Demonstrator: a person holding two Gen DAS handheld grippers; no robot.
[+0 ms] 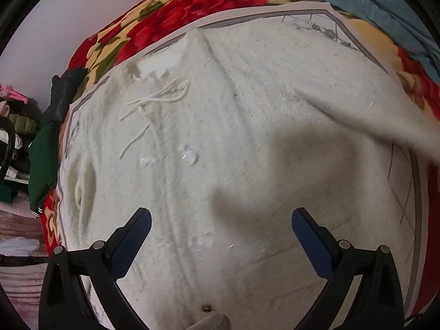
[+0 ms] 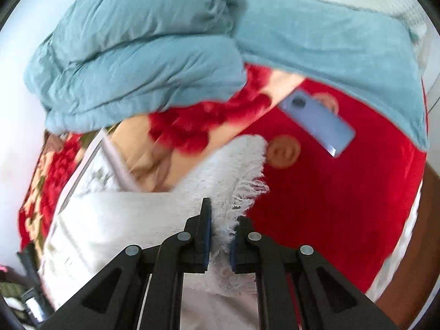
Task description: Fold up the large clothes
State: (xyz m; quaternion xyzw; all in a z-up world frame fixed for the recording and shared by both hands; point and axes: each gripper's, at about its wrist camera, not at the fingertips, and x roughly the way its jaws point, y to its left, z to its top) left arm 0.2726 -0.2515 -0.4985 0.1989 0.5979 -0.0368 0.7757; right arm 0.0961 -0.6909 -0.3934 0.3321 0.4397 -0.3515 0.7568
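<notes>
From the left wrist, the left gripper (image 1: 221, 227) is hanging wide open and empty over the white sweater (image 1: 220, 126), which is lying spread on a pale sheet (image 1: 275, 9) atop the red floral blanket (image 1: 176, 13). Only the right wrist is showing the right gripper (image 2: 221, 229) pinching the sweater's fringed edge (image 2: 242, 176), a blue phone (image 2: 316, 122) lying beyond.

No text, label, brand, number or sign can be read anywhere in either wrist view; both are blurred.
</notes>
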